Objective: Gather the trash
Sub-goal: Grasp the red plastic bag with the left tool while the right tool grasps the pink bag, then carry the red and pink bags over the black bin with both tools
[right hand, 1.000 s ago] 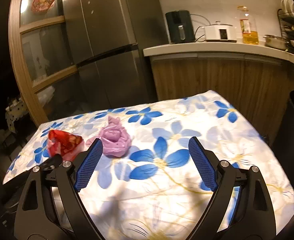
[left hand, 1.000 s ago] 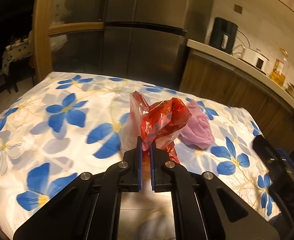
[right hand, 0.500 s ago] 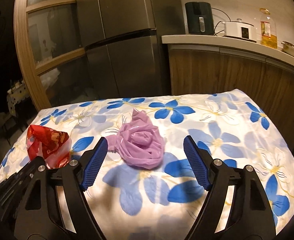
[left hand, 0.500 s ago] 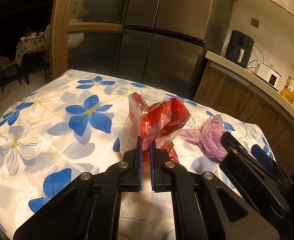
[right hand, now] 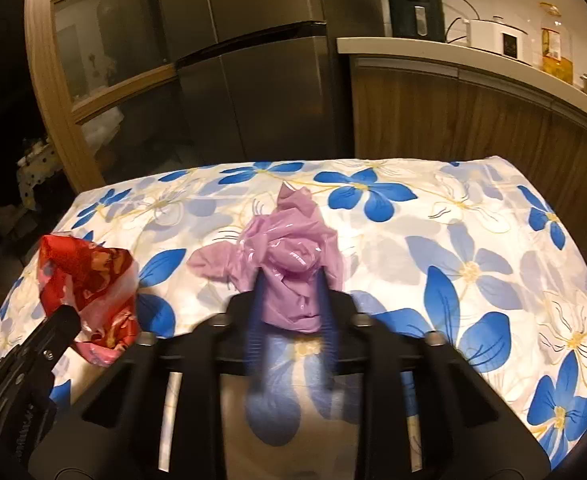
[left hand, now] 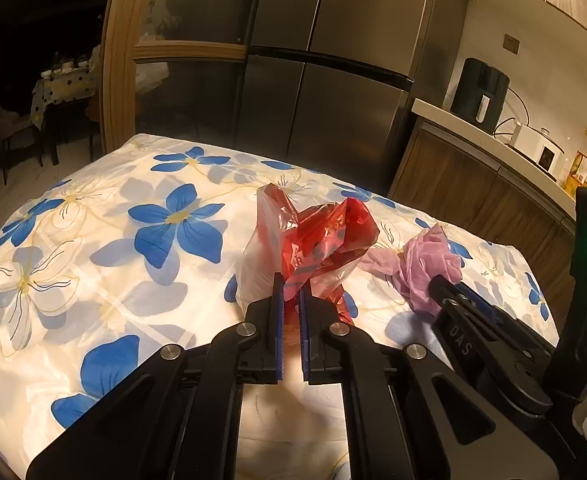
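My left gripper [left hand: 290, 286] is shut on a crumpled red and white plastic bag [left hand: 317, 240], which also shows in the right wrist view [right hand: 87, 276]. A crumpled purple plastic bag [right hand: 289, 264] lies on the flowered tablecloth [right hand: 473, 248]. My right gripper [right hand: 291, 292] has its blue pads closed in around the bag's near end, blurred with motion. In the left wrist view the purple bag [left hand: 429, 264] sits to the right, with the right gripper [left hand: 439, 284] at it.
A steel fridge [left hand: 325, 80] stands behind the table. A wooden counter [right hand: 473, 92] to the right carries a black appliance [right hand: 413, 8], a white cooker [right hand: 497, 38] and an oil bottle [right hand: 555, 46]. A wooden door frame [left hand: 119, 60] is to the left.
My right gripper moved forward to the purple bag and its jaws closed from wide open onto it. My left gripper kept hold of the red bag.
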Demonstrator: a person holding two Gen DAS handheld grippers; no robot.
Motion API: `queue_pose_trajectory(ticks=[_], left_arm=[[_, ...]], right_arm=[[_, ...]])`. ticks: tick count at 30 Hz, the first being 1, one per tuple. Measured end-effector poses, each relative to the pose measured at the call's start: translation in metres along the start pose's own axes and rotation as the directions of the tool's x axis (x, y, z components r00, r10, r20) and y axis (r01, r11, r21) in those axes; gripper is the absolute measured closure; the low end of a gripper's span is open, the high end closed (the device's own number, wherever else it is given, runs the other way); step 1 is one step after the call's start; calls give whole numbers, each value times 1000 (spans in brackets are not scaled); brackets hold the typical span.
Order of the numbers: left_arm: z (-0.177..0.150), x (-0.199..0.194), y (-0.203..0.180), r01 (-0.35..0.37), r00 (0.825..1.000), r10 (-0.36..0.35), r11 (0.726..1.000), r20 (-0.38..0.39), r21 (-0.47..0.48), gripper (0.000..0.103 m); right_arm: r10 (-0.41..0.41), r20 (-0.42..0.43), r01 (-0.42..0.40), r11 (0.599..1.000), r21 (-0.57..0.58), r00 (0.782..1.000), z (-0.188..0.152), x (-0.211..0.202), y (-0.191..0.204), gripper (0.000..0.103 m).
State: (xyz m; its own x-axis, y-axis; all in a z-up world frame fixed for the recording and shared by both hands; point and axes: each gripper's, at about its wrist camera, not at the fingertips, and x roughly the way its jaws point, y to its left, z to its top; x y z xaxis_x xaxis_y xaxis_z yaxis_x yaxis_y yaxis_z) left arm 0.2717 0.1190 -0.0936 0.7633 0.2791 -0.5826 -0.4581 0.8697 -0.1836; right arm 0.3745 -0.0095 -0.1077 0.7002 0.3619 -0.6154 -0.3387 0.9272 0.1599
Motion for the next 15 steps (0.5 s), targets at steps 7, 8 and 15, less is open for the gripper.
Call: queue_pose_trajectory(ticks=[7,8,15], left_arm=[[0,0,0,-1,1000,1,1000,1,-2,97],[1,0,0,-2,1000,2,1000,2,-3,97],[1,-13,-15,34,999,-34,999,7,29,97]], right_arm=[[46,44,-46,999,-9,998,-2,-22,-3,102],[48,54,-48,999,-10,997,-2,-27,-4,102],[47,130,-47,999,-2,990,-6,-78,-24,102]])
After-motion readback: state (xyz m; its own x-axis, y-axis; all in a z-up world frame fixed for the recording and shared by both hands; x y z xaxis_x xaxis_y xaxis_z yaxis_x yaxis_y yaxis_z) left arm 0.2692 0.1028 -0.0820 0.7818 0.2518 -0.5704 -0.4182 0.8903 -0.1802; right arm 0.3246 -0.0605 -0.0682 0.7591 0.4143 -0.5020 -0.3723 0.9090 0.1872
